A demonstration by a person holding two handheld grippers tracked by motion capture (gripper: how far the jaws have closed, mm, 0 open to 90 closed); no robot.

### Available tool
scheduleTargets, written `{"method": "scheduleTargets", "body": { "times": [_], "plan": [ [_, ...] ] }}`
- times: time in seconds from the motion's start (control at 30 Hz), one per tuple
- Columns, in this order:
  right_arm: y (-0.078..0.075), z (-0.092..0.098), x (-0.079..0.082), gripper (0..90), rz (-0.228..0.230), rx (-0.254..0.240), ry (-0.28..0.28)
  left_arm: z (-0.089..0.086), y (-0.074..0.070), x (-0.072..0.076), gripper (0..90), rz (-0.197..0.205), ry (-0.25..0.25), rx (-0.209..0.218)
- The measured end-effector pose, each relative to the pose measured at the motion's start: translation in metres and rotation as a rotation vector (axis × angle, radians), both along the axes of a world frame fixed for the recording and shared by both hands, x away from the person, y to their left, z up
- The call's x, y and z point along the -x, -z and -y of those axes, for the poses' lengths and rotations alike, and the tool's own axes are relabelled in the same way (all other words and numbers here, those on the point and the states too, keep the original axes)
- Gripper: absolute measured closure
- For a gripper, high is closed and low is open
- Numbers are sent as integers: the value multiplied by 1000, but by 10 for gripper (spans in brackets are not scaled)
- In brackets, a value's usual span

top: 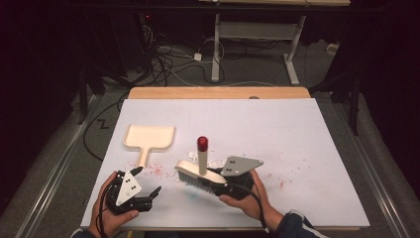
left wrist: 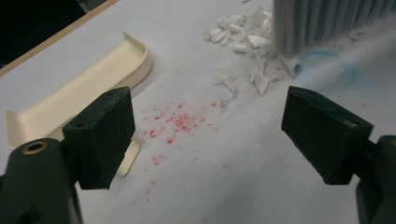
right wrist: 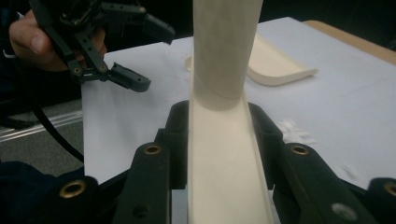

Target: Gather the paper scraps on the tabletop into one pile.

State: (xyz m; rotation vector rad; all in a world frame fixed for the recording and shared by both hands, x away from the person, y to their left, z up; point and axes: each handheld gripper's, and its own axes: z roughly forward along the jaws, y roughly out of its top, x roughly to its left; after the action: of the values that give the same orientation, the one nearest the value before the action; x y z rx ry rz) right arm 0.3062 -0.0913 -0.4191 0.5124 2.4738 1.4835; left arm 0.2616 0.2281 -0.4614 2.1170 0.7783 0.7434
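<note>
Right gripper (top: 218, 184): mine, low and right of centre on the sheet in the high view; jaws closed on the brush from both sides, pads flat against its cream back, as my right gripper view shows.
Brush (top: 198, 174): cream body pinched in my right jaws; bristles down on the sheet; round handle standing up from the body, with a red cap (top: 202, 143) on top. In the left gripper view the bristles (left wrist: 322, 23) stand at the top right, tips on the sheet.
Left gripper (top: 148, 186): mine, at the front left of the sheet; jaws spread wide, nothing between them, bare sheet under the gap.
Scraps (left wrist: 240, 39): white bits in a loose heap just beside the bristles, a few scattered nearer my left jaws.
Red specks (left wrist: 180, 122): fine scatter on the sheet between my left jaws and the scraps; more specks at the right of the sheet in the high view.
Blue smudge (left wrist: 327, 70): faint ring on the sheet, at the foot of the bristles.
Dustpan (top: 149, 137): cream, flat on the sheet, beyond my left gripper; handle towards me, mouth away; apart from the brush.
Sheet (top: 277, 129): white, covering most of the table.
Table (top: 218, 92): wooden edge bare along the far side.
</note>
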Motion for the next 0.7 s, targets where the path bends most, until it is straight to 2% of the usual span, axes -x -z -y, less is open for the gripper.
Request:
{"method": "scheduleTargets", "body": {
  "times": [0.1, 0.17, 0.23, 0.3, 0.33, 0.43, 0.47, 0.53, 0.6, 0.7],
  "plan": [
    [10, -25, 2, 679, -18, 16, 4, -3, 0, 2, 166, -2, -1, 17],
    [15, -39, 2, 679, -33, 10, 16, -4, 1, 2, 166, -2, -2, 26],
    [22, -52, 1, 679, -34, 20, 24, -3, 2, 1, 166, -6, 3, 25],
    [33, -67, 2, 679, -28, 15, 70, -1, 3, 1, 166, -12, 13, 12],
    [34, -70, 2, 679, -10, 17, 73, 0, 4, 1, 165, -16, 19, 7],
    [33, -75, 3, 679, 12, 32, 98, 1, 4, 1, 166, -21, 30, 13],
    [32, -74, 1, 678, 37, 56, 123, 2, 4, 1, 166, -21, 33, 7],
    [32, -71, -1, 678, 37, 68, 141, 4, 4, 2, 166, -23, 44, 5],
    [30, -64, -6, 678, 11, 71, 175, 7, 6, 2, 166, -41, 50, 6],
    [26, -50, -12, 679, 7, 75, 223, 11, 7, 2, 167, -50, 61, -13]
  ]
}}
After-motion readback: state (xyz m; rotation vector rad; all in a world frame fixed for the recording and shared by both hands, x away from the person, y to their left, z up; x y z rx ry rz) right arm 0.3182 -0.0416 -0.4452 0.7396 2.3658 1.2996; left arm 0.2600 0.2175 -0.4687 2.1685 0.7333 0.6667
